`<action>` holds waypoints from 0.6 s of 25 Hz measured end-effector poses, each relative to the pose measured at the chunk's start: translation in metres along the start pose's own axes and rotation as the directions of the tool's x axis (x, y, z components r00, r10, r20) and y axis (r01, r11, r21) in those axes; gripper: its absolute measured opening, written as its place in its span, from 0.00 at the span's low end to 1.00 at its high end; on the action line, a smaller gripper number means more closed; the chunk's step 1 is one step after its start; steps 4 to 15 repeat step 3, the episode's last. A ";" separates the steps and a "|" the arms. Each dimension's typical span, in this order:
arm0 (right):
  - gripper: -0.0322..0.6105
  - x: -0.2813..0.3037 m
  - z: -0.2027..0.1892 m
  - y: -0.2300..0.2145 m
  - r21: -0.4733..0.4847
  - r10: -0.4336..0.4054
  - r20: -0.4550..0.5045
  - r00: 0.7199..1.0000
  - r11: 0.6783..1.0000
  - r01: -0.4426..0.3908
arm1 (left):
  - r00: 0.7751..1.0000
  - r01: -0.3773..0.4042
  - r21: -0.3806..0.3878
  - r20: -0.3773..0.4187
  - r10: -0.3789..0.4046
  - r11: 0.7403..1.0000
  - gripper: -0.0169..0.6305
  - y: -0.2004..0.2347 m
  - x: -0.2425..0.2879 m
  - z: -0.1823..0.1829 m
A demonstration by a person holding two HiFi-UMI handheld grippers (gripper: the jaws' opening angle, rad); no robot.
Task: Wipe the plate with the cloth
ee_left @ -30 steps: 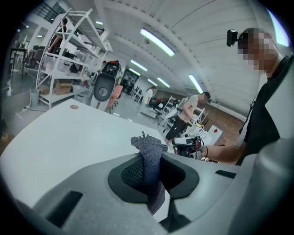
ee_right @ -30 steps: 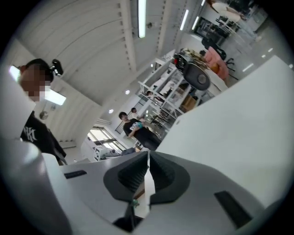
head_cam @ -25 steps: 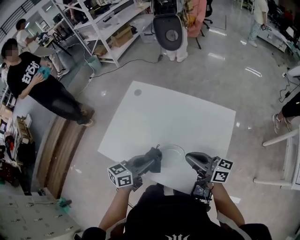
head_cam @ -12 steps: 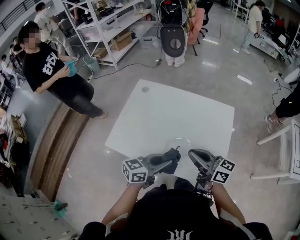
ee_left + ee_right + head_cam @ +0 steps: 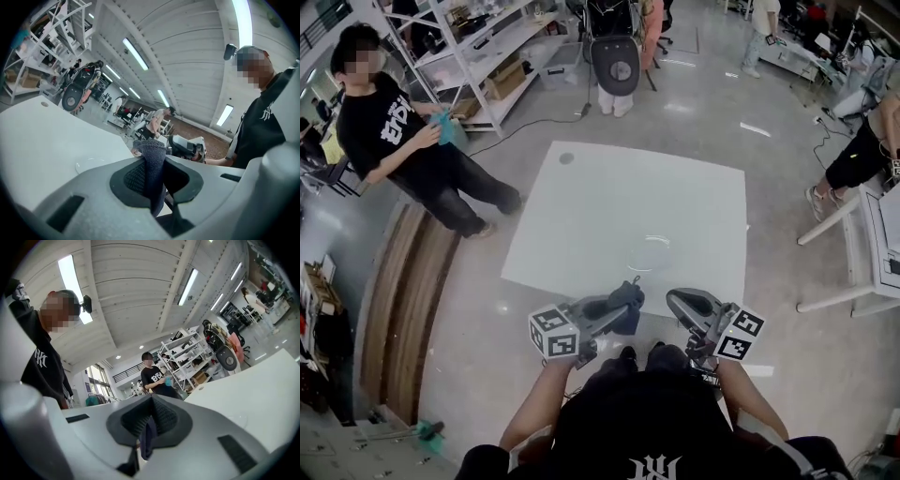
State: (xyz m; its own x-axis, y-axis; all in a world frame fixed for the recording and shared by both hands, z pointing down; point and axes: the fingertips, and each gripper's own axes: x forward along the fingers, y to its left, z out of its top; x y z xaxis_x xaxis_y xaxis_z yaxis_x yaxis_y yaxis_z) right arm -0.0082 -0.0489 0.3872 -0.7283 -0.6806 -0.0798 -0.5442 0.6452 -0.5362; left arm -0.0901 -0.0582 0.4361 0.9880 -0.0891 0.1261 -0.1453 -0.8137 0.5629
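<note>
A clear glass plate [image 5: 649, 253] lies on the white table [image 5: 609, 197], toward its near edge. My left gripper [image 5: 628, 294] is shut on a dark blue cloth [image 5: 628, 319] and hangs near the table's front edge, short of the plate. In the left gripper view the cloth [image 5: 152, 183] stands between the pads, with the plate [image 5: 89, 165] low on the left. My right gripper [image 5: 674, 302] is just right of the cloth, and its pads meet. In the right gripper view the plate [image 5: 237, 419] shows faintly on the table.
A person in a black shirt [image 5: 398, 127] stands left of the table beside a wooden bench [image 5: 408, 281]. Metal shelves [image 5: 487, 47] and an office chair [image 5: 614, 58] stand at the back. Another white table [image 5: 874, 234] is at the right.
Both grippers have drawn back from the plate toward the person. The cloth, which was at the plate's left rim, is now lifted clear of it.
</note>
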 end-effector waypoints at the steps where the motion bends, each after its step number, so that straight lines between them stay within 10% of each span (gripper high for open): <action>1: 0.06 -0.007 -0.006 0.003 0.010 -0.010 -0.004 1.000 1.000 0.010 | 1.000 0.006 -0.006 0.004 -0.005 1.000 0.10 -0.006 0.000 -0.003; 15: 0.06 -0.023 -0.015 0.009 0.030 -0.032 -0.009 0.999 0.999 0.033 | 1.000 0.019 -0.019 0.013 -0.019 1.000 0.10 -0.020 0.001 -0.011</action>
